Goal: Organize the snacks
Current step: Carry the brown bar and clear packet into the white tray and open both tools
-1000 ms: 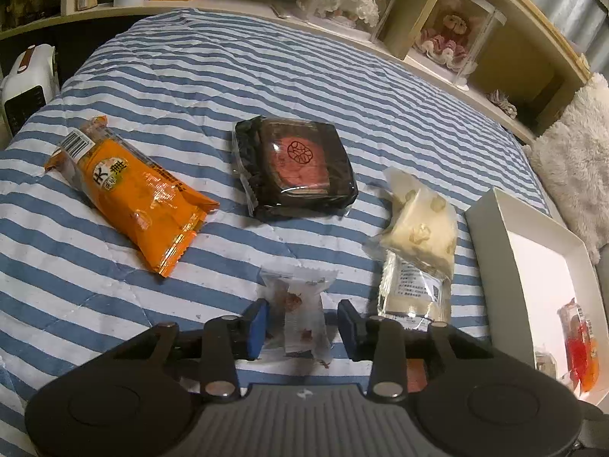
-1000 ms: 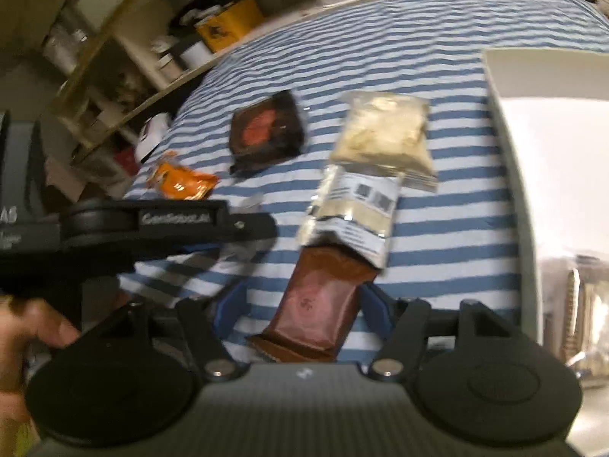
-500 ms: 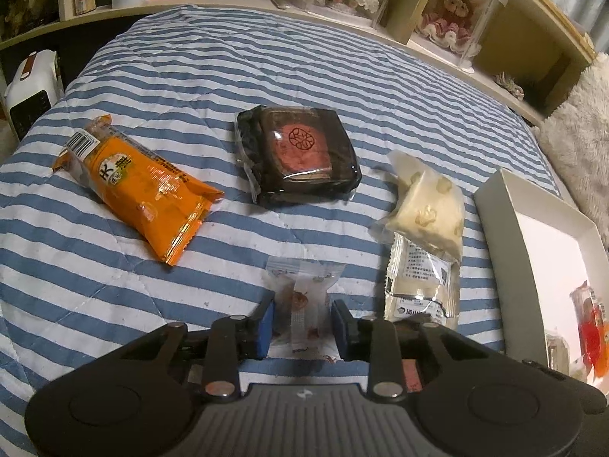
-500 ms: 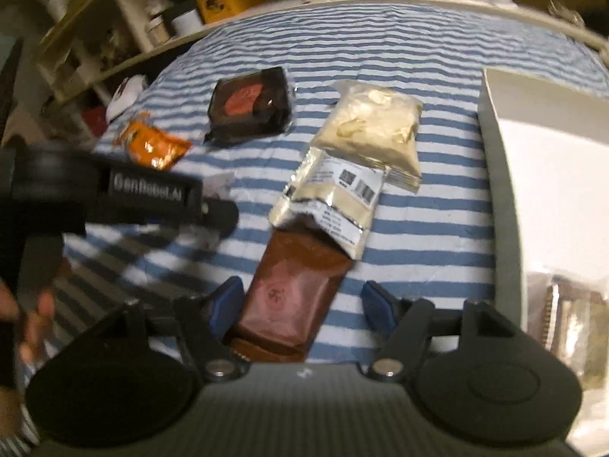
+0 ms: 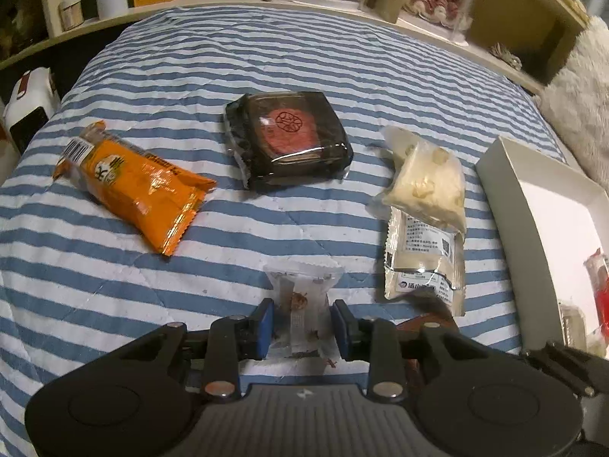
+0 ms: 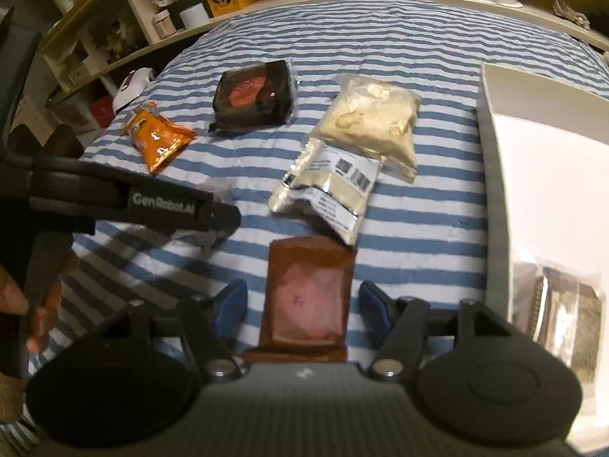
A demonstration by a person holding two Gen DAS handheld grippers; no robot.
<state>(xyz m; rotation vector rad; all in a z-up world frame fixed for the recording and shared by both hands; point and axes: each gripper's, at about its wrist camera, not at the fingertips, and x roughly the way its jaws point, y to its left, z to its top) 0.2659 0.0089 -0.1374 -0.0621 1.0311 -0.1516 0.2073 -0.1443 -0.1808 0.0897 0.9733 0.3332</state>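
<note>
On the blue-striped bedspread lie an orange packet point(image 5: 133, 186), a dark wrapped cake box point(image 5: 289, 141), a cream snack bag point(image 5: 426, 186) and a labelled clear pouch point(image 5: 422, 262). My left gripper point(image 5: 302, 327) is shut on a small clear candy packet point(image 5: 300, 297), with both pads against its wrapper. In the right wrist view a brown packet point(image 6: 308, 297) lies between the fingers of my right gripper point(image 6: 303, 306). That gripper is open, with a gap on each side of the packet. The left gripper's body point(image 6: 167, 205) shows at the left there.
A white open box point(image 5: 506, 190) stands at the right edge of the bed and holds a red packet point(image 5: 599, 289) and a wrapped bar point(image 6: 559, 316). Shelves with jars and boxes curve behind the bed. A person's hand point(image 6: 42, 304) grips the left tool.
The left fingers have closed in onto the clear candy packet. The right gripper has swung so that the brown packet now lies straight between its fingers.
</note>
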